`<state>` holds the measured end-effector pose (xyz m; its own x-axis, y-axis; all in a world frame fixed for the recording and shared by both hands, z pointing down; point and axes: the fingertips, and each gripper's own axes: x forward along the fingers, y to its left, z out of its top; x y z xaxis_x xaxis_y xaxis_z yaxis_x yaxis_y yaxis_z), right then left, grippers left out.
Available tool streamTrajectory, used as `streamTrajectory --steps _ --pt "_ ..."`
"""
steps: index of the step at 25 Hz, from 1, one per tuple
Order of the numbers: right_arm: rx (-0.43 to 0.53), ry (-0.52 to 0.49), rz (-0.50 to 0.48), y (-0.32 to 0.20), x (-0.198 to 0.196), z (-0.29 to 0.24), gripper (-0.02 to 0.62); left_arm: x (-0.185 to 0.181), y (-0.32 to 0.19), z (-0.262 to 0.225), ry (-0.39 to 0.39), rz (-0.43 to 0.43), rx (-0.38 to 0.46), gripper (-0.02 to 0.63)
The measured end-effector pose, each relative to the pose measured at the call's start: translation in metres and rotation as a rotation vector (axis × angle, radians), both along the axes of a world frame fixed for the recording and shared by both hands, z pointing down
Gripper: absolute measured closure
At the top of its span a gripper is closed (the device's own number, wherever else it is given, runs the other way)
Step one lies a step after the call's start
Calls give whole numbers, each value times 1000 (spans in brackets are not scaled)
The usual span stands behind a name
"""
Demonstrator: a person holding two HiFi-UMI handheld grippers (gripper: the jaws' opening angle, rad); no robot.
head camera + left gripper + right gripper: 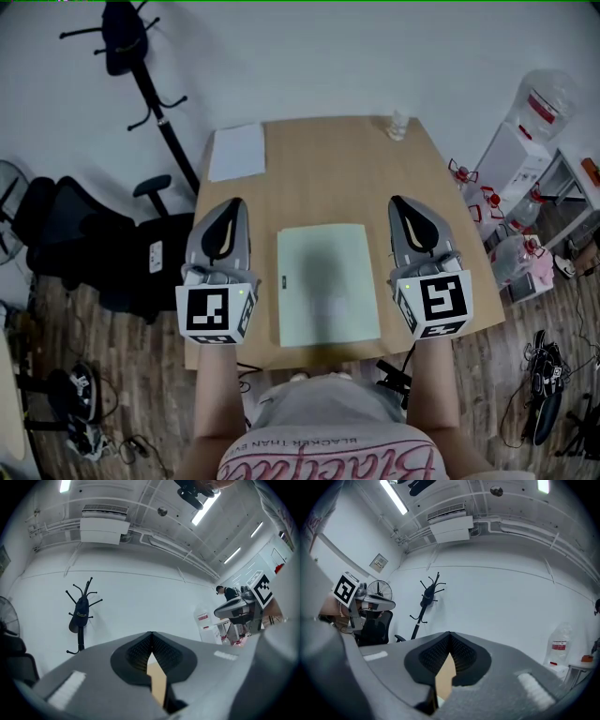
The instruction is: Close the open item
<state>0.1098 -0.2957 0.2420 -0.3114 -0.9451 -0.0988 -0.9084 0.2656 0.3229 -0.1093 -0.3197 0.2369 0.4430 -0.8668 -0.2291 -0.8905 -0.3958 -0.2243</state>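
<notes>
At the middle of the wooden table lies the pale green folder, flat, with its cover down and a small dark mark near its left edge. At nine o'clock from it, just beside and not touching, the left gripper points toward twelve. Its own view shows the jaws drawn together at the tip with nothing between them, only a sliver of table showing through behind the tip. At three o'clock from the folder the right gripper points the same way, its jaws likewise pressed together and empty. A white sheet rests on the table at eleven o'clock from the folder, and a small clear bottle stands at one o'clock near the far edge. Off the table, a coat stand stands at eleven o'clock and a black office chair at nine.
</notes>
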Motion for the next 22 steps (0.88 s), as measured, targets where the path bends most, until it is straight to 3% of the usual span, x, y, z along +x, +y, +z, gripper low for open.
streamTrajectory --steps 22 --pt "30 9 10 -3 3 -3 594 4 -1 -8 -18 8 31 594"
